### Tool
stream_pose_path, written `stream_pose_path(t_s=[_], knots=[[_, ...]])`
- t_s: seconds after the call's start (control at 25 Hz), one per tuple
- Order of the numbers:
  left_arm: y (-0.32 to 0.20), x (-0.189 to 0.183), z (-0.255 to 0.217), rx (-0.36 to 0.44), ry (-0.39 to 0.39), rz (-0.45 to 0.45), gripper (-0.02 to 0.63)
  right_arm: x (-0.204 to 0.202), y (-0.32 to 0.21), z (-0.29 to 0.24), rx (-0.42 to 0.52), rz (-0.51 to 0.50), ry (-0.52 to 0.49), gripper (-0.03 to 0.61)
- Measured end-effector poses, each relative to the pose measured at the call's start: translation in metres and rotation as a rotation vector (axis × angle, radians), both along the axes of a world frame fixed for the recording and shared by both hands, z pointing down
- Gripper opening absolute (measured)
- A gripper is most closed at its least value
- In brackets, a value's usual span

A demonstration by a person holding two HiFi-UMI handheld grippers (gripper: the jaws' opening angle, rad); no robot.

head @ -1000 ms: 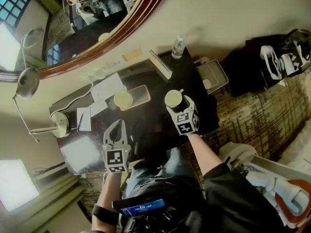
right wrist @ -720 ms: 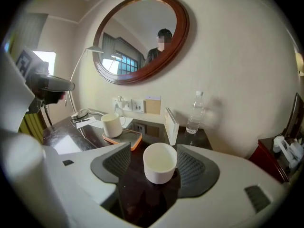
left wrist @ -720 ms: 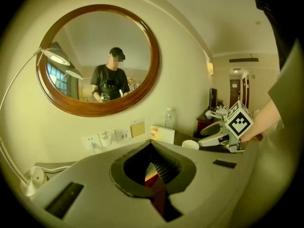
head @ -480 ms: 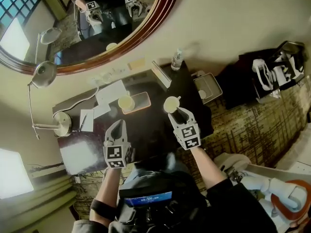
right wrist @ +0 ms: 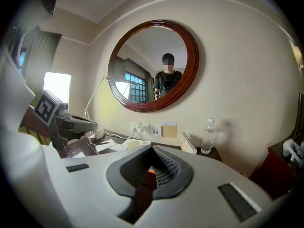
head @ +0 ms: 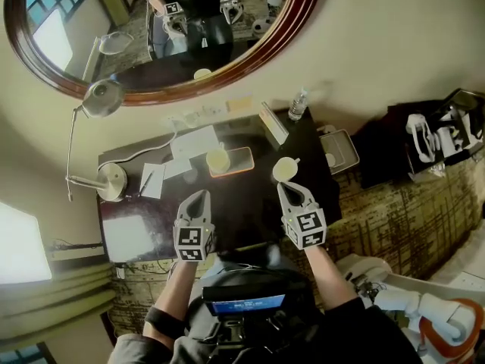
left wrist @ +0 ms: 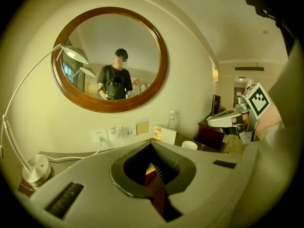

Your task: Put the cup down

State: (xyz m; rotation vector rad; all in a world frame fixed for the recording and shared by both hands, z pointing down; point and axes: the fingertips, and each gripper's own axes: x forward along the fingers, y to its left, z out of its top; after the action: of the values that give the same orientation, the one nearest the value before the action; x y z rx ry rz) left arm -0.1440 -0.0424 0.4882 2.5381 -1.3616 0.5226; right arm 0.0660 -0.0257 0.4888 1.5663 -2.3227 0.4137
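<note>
The right gripper [head: 286,187] is hanging clenched and empty over the front of the dark desk [head: 250,214]. Its jaws have just been closing, and in the right gripper view they are meeting with nothing between them. The cup [head: 285,169] is standing upright on the desk just beyond the gripper's tips, released. From the head view it is not clear whether the tips are clear of its rim. In the left gripper view the cup is showing as a pale rim on the desk below the right gripper's nose. The left gripper [head: 198,196] is hovering to the left, well apart from the right one. It is also clenched and holding nothing, and is pointing toward the wall. Further back, a second cup [head: 218,160] is sitting at the left end of an orange tray [head: 242,160], between the two grippers' lines. White papers [head: 193,139] are lying behind the tray. A water bottle [head: 297,105] is standing upright at the desk's far right corner. A desk lamp [head: 112,180] is resting its round base at the left end, and its thin arm is arching up toward the wall. Above the desk a round mirror [head: 250,65] in a dark wooden frame is reflecting the person holding both grippers.
</note>
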Motion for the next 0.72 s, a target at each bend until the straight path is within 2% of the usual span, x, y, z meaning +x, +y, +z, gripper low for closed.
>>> stream_pose_path(t_s=[0.28,0.44,0.72], knots=[[0.01,0.01,-0.002,0.034,-0.024,0.073,0.002,-0.011,0.004,0.007,-0.017,-0.024,-0.01,0.015],[0.008,0.015,0.0,0.009,0.025,0.073,0.002,-0.01,0.002,0.006,-0.019,-0.028,-0.008,0.015],[0.003,0.018,0.013,-0.03,0.002,0.073,0.002,-0.009,0.001,0.011,-0.035,-0.043,-0.007,0.017]])
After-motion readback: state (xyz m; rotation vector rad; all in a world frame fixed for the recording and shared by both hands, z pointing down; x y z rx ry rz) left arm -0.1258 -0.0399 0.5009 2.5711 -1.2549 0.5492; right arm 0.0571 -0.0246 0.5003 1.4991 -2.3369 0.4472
